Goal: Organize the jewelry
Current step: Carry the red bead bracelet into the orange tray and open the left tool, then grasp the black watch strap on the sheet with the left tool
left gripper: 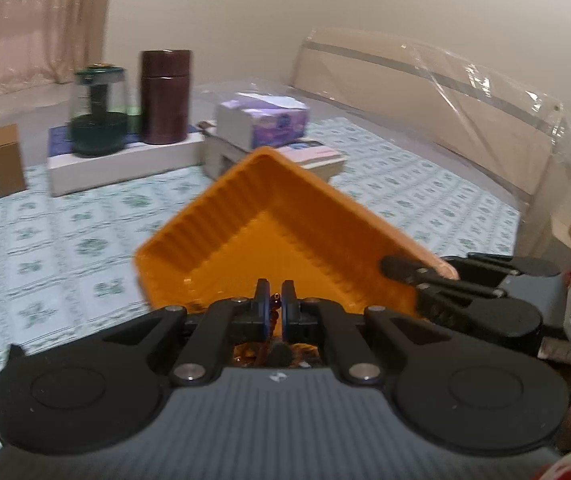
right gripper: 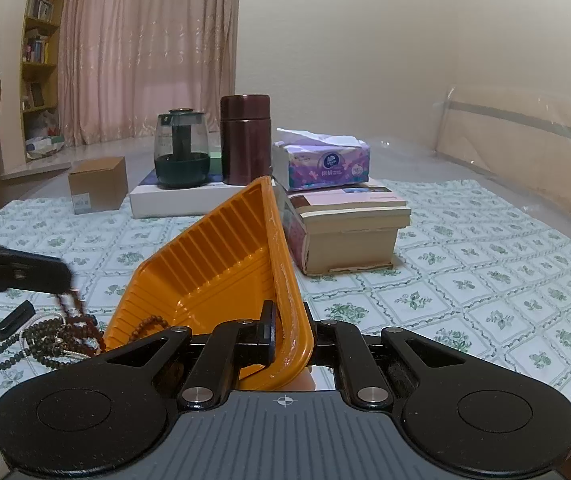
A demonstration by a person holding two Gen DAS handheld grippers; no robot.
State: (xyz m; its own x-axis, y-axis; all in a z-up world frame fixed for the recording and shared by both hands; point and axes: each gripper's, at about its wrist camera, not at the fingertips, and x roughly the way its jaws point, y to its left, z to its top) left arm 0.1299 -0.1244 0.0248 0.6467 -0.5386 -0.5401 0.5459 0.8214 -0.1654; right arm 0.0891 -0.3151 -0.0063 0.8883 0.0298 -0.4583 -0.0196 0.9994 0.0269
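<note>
Now, from the left wrist, the left gripper [left gripper: 276, 300] is pinched nearly shut on a string of dark reddish beads [left gripper: 274, 307], just over the near part of the orange tray [left gripper: 245, 216], while the right gripper [left gripper: 417, 276] clamps the tray's right rim. The risk, I'd say: only a bead or two sits between those pads, so the slick string could slip out and miss the tray. Over to the right wrist: its jaws are closed on the tray's near corner, tipping it up on edge, and that tilt could let beads slide toward the low side or out. More dark bead strings [right gripper: 45, 340] lie tangled on the patterned cloth [right gripper: 485, 280] just left of the tray, one loop draped over its rim, and could snag together when lifted.
</note>
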